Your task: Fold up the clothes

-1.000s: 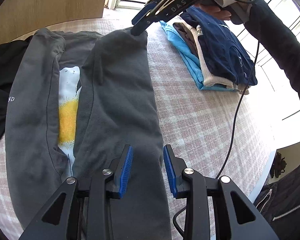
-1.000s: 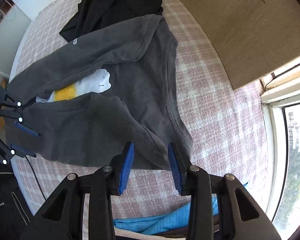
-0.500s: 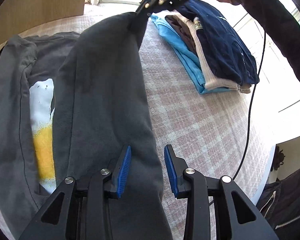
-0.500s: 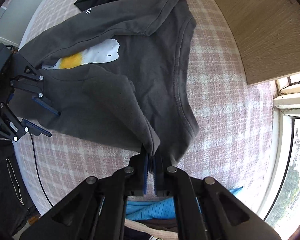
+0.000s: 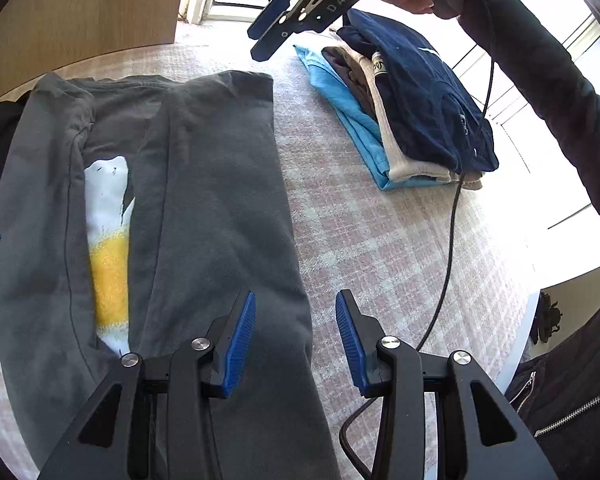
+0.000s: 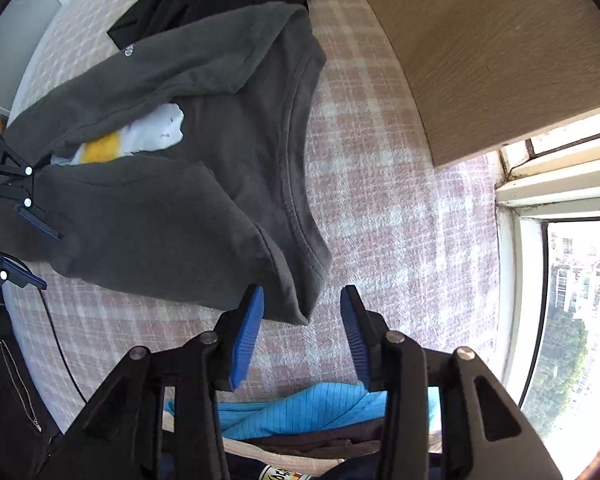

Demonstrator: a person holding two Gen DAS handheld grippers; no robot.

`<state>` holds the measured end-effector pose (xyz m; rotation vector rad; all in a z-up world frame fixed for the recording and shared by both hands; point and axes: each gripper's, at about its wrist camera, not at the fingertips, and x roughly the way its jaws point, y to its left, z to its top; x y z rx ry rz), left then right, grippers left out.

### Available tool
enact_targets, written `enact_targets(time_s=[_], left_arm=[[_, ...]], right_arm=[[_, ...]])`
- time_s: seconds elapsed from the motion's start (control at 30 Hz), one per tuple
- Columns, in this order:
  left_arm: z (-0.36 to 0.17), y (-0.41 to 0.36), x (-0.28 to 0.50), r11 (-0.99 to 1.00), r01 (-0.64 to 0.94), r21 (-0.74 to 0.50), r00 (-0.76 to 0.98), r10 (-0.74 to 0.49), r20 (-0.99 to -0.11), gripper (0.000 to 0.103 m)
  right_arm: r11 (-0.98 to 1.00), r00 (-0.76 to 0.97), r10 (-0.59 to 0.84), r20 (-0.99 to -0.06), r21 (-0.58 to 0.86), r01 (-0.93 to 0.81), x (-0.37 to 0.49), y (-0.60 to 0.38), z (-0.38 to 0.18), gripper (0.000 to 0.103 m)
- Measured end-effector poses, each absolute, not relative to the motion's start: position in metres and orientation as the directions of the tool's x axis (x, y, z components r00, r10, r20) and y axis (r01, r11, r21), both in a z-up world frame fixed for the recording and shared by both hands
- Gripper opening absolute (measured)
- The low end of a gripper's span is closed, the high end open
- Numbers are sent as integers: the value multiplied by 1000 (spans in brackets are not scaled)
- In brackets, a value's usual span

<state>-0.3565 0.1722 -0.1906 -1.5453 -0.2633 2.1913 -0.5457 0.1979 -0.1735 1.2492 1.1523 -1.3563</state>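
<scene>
Though folded, sweatshirt (image 5: 204,208) print (image 5: 108,240) half-hidden

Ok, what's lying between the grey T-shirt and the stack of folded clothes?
Only bare pink-checked bedcover separates the dark grey cotton T-shirt from the stack of folded clothes; the left wrist view shows it. The right claw hangs above its far end.
</scene>
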Motion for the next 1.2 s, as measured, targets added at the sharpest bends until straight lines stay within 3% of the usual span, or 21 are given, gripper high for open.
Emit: enact_targets(time_s=[0.17, 0.43, 0.47, 0.5, 0.53, 0.67, 0.77, 0.87, 0.93, 1.2], left_arm=[[-192, 171, -348, -882, -225, -415, -260, 465, -846, 39], [-194, 181, -362, -889, -230, -397, -294, 452, -842, 40], [-194, 180, -366, -898, -222, -379, -306, 433, -848, 40], [-195, 180, -371, -914, -221, -340, -321, 398, -860, 40], [-196, 179, -376, -922, -216, -322, -331, 379, -864, 40], [-212, 177, -397, -913, -187, -362, -301, 404, -864, 37], [-199, 164, -389, -896, -176, -408, -326, 444, -834, 40], [-184, 137, -370, -927, -134, -350, -368, 375, -851, 42], [-185, 121, -365, -931, -103, -350, -354, 363, -862, 42], [-212, 122, -381, -942, -135, -306, -245, 331, -911, 42]], right_arm=[[-70, -94, 21, -995, -95, 993, -537, 179, -190, 42], [14, 12, 79, -997, 13, 1000, -519, 166, -220, 41], [11, 27, 105, -994, 29, 1000, -519, 168, -224, 35], [9, 40, 121, -992, 41, 999, -519, 170, -225, 15], [8, 49, 125, -991, 51, 999, -520, 174, -224, 9], [-13, 83, 113, -990, 82, 997, -525, 185, -216, 9], [-45, 56, 83, -995, 52, 998, -531, 185, -210, 17], [24, 5, 86, -996, 7, 1000, -521, 185, -207, 24], [47, 5, 74, -997, 8, 999, -516, 183, -206, 44], [74, 23, 88, -996, 30, 997, -492, 154, -211, 45]])
